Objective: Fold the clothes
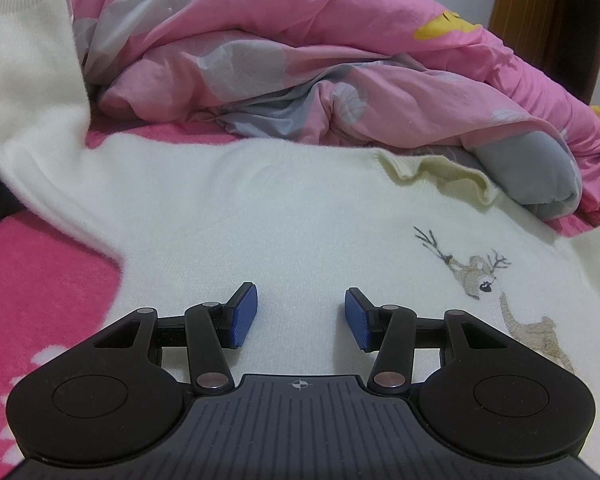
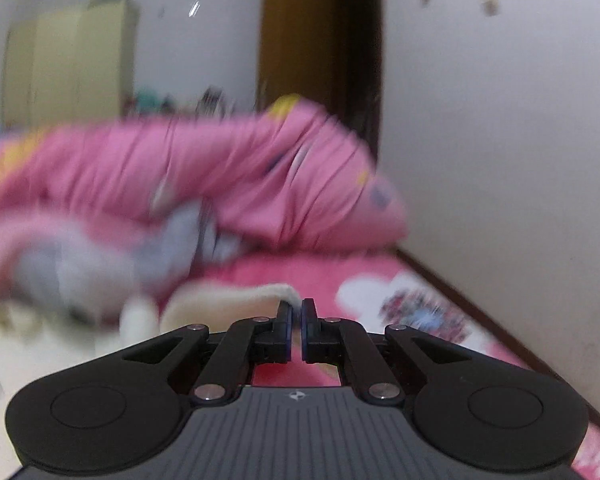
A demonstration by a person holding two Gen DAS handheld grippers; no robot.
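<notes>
On pink bed sheet (image 1: 40, 280) lies cream sweater (image 1: 240, 208) — quilt (image 1: 300, 60) beyond. Left gripper (image 1: 300, 316) parted, empty. Right gripper (image 2: 297, 330) pinches the sweater's edge — blurred.

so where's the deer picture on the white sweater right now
In the left wrist view the deer picture sits on the sweater right of the open left gripper, just below the rumpled neckline and the pink quilt.
</notes>
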